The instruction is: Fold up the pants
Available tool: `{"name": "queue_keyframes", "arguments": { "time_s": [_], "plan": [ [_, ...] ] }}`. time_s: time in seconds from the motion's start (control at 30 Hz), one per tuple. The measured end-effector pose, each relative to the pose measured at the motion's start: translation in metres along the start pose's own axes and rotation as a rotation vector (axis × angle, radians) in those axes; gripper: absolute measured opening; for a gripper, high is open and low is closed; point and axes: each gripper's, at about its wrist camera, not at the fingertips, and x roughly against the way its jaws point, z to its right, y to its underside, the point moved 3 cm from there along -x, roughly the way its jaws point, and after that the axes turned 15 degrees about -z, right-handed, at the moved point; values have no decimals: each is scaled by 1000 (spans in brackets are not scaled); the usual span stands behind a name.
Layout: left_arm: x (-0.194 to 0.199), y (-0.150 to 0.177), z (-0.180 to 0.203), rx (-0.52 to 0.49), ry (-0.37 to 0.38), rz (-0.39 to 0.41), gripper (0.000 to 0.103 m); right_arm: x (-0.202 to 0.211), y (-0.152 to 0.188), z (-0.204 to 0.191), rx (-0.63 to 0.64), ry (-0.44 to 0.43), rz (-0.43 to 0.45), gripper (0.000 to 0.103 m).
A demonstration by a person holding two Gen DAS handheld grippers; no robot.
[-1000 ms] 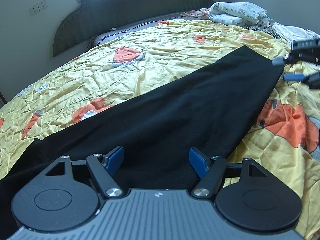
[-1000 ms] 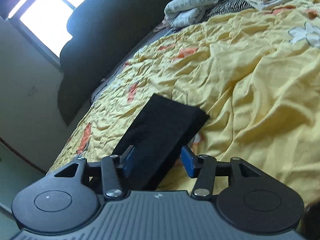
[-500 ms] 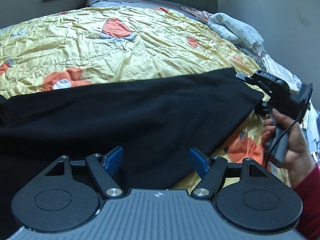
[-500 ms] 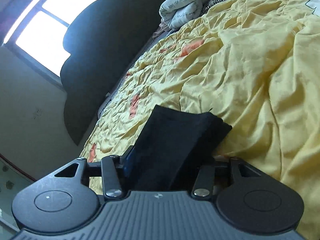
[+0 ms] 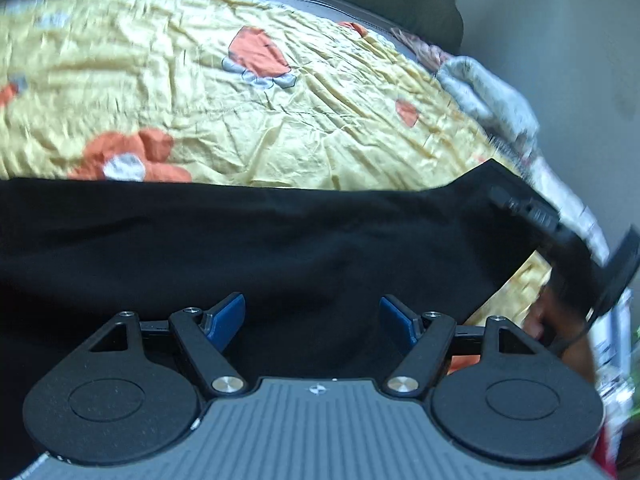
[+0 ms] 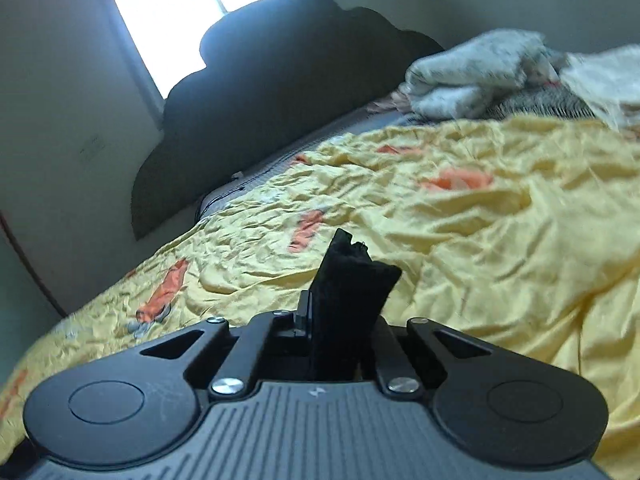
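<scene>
Pants [image 5: 280, 248] lie unfolded; one end is clamped by the right gripper [image 6: 340, 320]; the left gripper [image 5: 312, 316] is held apart, empty.

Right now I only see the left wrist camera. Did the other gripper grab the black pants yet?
Observer: Yes. The right gripper is shut on the end of the black pants, which stick up bunched between its fingers.
Operator: Is there a window?
Observer: Yes, a bright window sits behind the dark headboard.
Operator: And my left gripper?
Observer: The left gripper is open above the pants, holding nothing.
</scene>
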Motion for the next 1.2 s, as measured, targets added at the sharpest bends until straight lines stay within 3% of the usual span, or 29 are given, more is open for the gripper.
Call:
{"name": "queue_keyframes", "arguments": {
  "time_s": [0.1, 0.27, 0.33, 0.43, 0.6, 0.63, 0.67, 0.7, 0.73, 0.77, 0.8, 0.87, 0.9, 1.0, 1.2],
  "plan": [
    [-5, -9, -9, 95, 155, -12, 78, 3, 4, -33, 146, 17, -1, 5],
    [-26, -25, -12, 293, 486, -68, 78, 5, 25, -74, 321, 28, -11, 5],
    [-37, -32, -7, 348, 574, -93, 78, 7, 34, -90, 392, 37, -11, 5],
    [-44, -41, 0, 392, 643, -88, 78, 15, 52, -114, 529, 60, -1, 5],
    [-48, -54, -5, 442, 639, -75, 78, 22, 88, -150, 782, 93, -3, 5],
    [-48, -54, -8, 449, 623, -80, 74, 22, 95, -155, 817, 95, -3, 5],
    [-49, -53, -11, 449, 610, -83, 66, 22, 100, -160, 846, 100, -3, 5],
    [-50, -53, -14, 438, 591, -91, 45, 22, 106, -165, 875, 109, -2, 5],
    [-50, -51, -15, 424, 562, -101, 33, 22, 110, -169, 897, 114, 1, 5],
    [-50, -50, -16, 412, 538, -99, 29, 21, 113, -171, 911, 116, -6, 6],
    [-50, -48, -18, 397, 524, -92, 17, 19, 116, -173, 918, 113, -18, 5],
    [-45, -45, -18, 357, 476, -69, 14, 19, 121, -175, 926, 107, -26, 5],
    [-42, -44, -17, 331, 443, -54, 6, 18, 123, -176, 931, 111, -32, 5],
    [-36, -41, -13, 257, 357, -28, 6, 17, 130, -180, 960, 127, -37, 5],
    [-27, -30, -5, 151, 258, 29, 6, 17, 141, -187, 984, 151, -38, 6]
  ]
}}
